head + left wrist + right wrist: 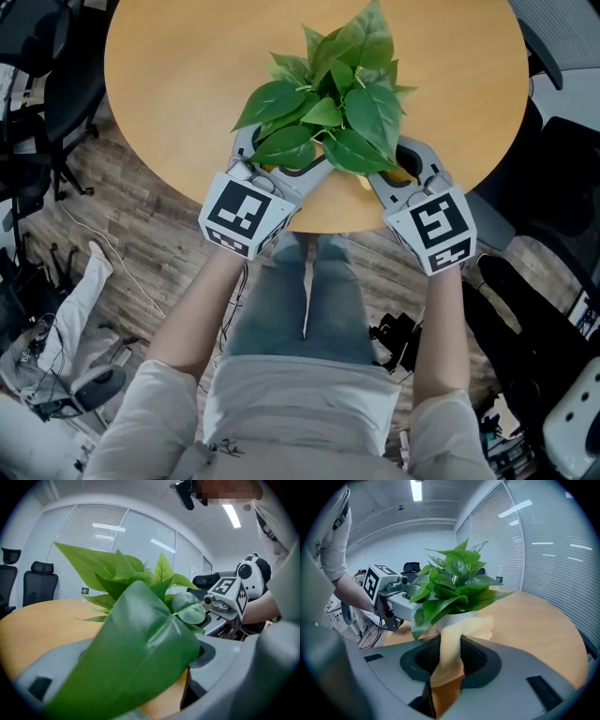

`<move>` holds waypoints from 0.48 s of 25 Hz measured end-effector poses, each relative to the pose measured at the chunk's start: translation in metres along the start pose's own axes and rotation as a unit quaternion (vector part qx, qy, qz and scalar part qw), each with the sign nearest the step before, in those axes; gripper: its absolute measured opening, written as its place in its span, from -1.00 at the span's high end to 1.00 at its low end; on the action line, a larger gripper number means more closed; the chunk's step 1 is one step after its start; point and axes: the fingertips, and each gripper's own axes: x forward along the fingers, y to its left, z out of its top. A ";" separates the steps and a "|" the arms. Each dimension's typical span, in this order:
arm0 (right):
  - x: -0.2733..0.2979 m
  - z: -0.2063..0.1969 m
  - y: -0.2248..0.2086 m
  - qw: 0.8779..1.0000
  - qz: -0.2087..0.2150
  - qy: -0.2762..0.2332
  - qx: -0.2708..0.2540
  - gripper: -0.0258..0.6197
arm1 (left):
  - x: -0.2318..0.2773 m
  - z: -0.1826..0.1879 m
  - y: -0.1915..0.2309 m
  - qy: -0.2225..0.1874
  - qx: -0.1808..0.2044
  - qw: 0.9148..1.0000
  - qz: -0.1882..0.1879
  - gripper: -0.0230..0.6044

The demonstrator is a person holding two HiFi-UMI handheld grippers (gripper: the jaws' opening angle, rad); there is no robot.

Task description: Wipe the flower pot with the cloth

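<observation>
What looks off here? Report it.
Nothing spilled or damaged. One oddity: a large leaf lies between the fingers of the open left gripper and fills its view. The right gripper is shut on the cloth, against the pot.

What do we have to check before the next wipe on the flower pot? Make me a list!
1. Cloth pinched between the fingers of the right gripper: ok.
2. Cloth lying against the flower pot: ok.
3. Pot standing upright on the table: ok.
4. Left gripper steadying the pot: cannot tell. Its fingers stand wide apart, and a big leaf hides what lies between them.
</observation>
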 end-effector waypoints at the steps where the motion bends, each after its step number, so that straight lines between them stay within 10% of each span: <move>1: -0.001 0.000 0.000 1.000 0.000 -0.001 0.001 0.61 | 0.001 0.000 -0.001 0.000 -0.002 1.000 0.006 -0.32; 12: 0.003 -0.003 0.012 1.000 0.010 -0.002 0.012 0.61 | 0.002 -0.002 -0.003 -0.005 -0.024 0.997 0.072 -0.31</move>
